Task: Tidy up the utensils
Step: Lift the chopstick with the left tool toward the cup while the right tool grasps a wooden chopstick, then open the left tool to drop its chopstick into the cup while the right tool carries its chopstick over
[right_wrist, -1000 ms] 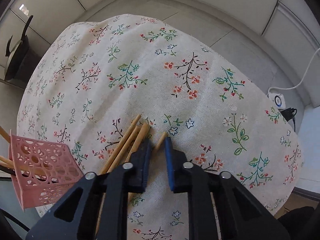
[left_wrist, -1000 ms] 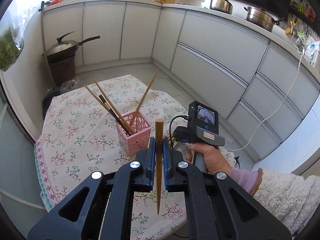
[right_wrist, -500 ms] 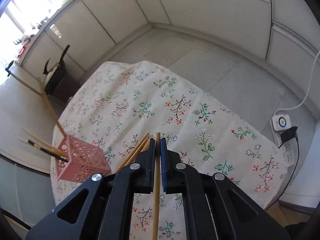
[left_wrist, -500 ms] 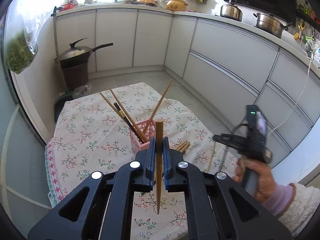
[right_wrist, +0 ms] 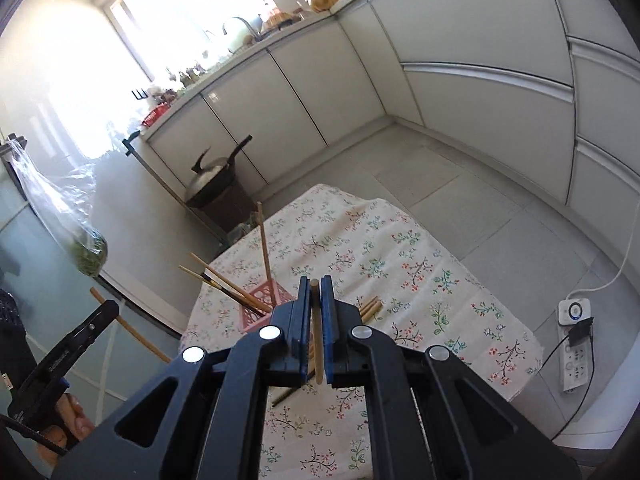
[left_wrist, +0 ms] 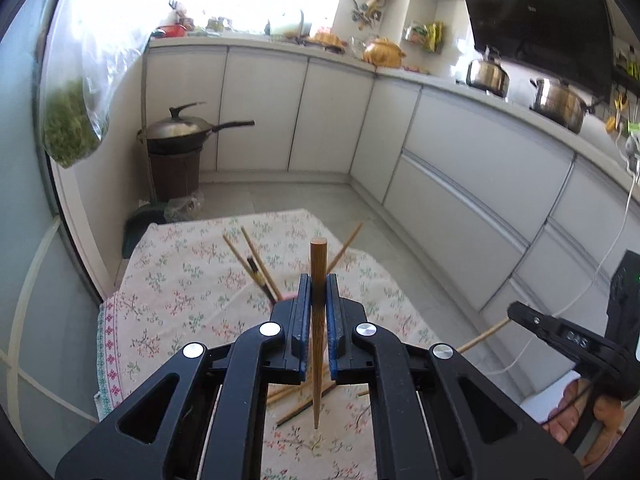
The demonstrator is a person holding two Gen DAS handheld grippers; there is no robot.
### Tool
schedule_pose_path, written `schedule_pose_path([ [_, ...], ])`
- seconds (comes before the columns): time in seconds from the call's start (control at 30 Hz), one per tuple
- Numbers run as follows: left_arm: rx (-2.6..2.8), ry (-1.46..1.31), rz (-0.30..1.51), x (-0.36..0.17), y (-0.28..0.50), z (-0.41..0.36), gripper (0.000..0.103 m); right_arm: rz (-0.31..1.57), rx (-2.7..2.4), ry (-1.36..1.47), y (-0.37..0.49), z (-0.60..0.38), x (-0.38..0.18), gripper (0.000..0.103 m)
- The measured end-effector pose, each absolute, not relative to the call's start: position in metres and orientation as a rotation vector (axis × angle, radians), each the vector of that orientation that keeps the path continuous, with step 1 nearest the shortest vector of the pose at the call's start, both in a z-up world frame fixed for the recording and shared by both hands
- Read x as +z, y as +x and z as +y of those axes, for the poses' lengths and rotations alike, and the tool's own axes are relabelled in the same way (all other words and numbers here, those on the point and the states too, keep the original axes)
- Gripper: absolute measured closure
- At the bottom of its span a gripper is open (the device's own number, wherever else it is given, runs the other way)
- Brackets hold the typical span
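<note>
My left gripper [left_wrist: 318, 284] is shut on a dark brown chopstick [left_wrist: 317, 360] that stands upright between its blue pads, above the floral table [left_wrist: 180, 280]. Behind it, several chopsticks [left_wrist: 256, 260] poke up from a pink holder that the jaws mostly hide. My right gripper [right_wrist: 316, 284] is shut on a pale wooden chopstick [right_wrist: 318, 344], lifted well above the table. The pink holder [right_wrist: 260, 308] stands just left of it. Loose chopsticks [right_wrist: 370, 306] lie on the cloth near the holder. Each view shows the other gripper at its edge: the right gripper [left_wrist: 516, 314] and the left gripper [right_wrist: 110, 308].
A lidded wok [left_wrist: 180, 130] sits on a brown stand by the cabinets beyond the table. A bag of greens [left_wrist: 74, 132] hangs at the left. A power strip [right_wrist: 576, 344] and its cable lie on the floor to the right of the table [right_wrist: 400, 260].
The right gripper shut on one pale chopstick from the pile on the cloth and rose high off the table with it. The left gripper lifted slightly and tilted, still holding its chopstick.
</note>
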State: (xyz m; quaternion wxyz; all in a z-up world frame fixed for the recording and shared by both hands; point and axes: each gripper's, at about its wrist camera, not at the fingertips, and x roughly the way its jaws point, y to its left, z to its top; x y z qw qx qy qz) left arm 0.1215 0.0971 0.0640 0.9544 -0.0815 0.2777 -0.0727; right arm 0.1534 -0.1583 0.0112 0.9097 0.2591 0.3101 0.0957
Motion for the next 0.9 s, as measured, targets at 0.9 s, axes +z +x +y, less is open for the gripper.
schedule_pose_path([
  [0.9,0.002,-0.294,0.478,0.051,0.209,0.105,0.070,0.654,0.211,0.574,0.185,-0.164,0.034,0.098],
])
